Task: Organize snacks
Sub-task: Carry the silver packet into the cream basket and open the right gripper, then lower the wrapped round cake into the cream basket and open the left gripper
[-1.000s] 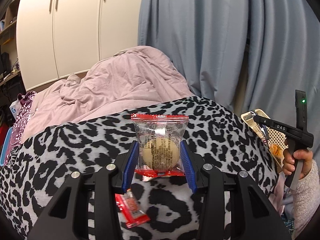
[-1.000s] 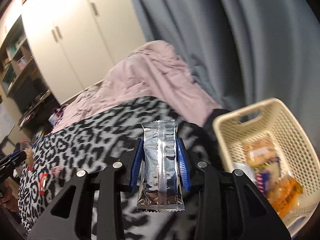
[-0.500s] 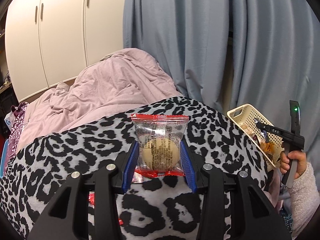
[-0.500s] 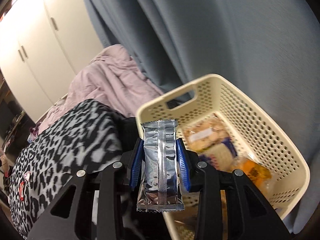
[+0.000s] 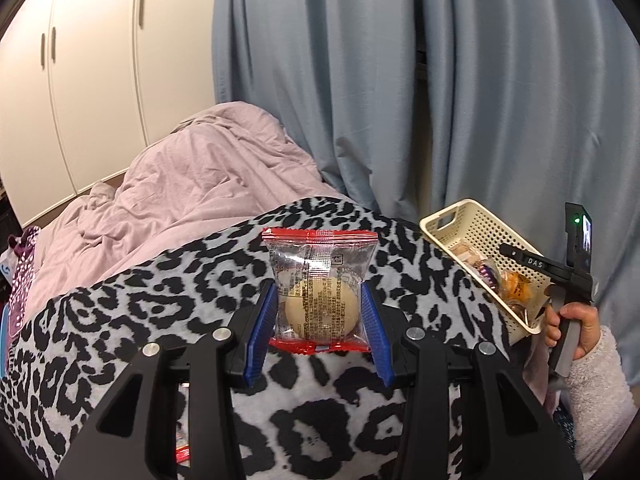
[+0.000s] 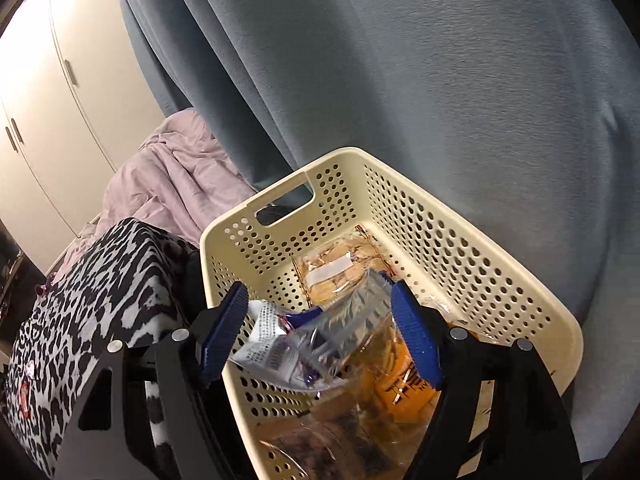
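Note:
My left gripper (image 5: 318, 300) is shut on a clear, red-edged packet (image 5: 316, 264) with a round pale pastry inside, held upright above the leopard-print blanket (image 5: 160, 300). My right gripper (image 6: 318, 300) hangs over the cream perforated basket (image 6: 440, 204) and its jaws are opening. The silver packet (image 6: 344, 320) is a blur between the spread blue pads, loose and tipping into the basket. In the left wrist view the basket (image 5: 452, 216) sits at the right, with a hand (image 5: 576, 320) holding the right gripper's body beside it.
The basket holds a cookie packet (image 6: 336, 268), an orange packet (image 6: 400, 376) and a white-and-blue packet (image 6: 272, 344). A small red packet (image 6: 25, 396) lies on the blanket. A pink duvet (image 5: 192, 184), blue curtains (image 5: 480, 100) and white cupboards (image 5: 80, 80) stand behind.
The right gripper swung over the basket and its jaws spread, letting the silver packet go. The left gripper drifted right, toward the basket, with its packet still clamped.

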`<state>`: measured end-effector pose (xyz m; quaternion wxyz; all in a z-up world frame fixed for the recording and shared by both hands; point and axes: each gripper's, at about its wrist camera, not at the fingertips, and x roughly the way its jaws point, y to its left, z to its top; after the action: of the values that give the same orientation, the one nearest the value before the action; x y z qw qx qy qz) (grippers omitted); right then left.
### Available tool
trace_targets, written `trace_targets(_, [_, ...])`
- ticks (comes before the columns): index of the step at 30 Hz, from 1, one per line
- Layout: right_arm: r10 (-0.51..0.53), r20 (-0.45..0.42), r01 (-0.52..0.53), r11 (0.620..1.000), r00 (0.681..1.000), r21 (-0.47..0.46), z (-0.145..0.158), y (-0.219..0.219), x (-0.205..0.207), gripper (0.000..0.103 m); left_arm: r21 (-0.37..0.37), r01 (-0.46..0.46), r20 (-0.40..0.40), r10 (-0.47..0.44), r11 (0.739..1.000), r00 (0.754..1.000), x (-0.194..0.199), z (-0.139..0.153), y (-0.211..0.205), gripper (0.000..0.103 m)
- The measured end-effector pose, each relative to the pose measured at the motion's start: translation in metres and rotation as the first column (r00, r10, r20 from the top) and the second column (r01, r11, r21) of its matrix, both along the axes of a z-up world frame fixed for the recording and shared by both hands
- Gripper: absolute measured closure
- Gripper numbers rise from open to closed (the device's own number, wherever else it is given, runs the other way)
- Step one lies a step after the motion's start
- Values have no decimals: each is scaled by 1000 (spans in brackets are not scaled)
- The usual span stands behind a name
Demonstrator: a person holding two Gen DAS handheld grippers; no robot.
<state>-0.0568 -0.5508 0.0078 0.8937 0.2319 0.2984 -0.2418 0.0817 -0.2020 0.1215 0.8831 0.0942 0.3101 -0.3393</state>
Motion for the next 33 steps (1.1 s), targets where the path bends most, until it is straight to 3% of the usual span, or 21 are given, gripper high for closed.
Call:
trace_targets(20, [-24,47,36,965,999,-259,15,37,-59,23,-40,200,-12,-201,979,980,-27,8,-113,60])
trace_targets(33, [-46,93,63,978,995,-196,1,38,-92,23,-43,311,-73,-314,949,947,-45,-11,-204,60])
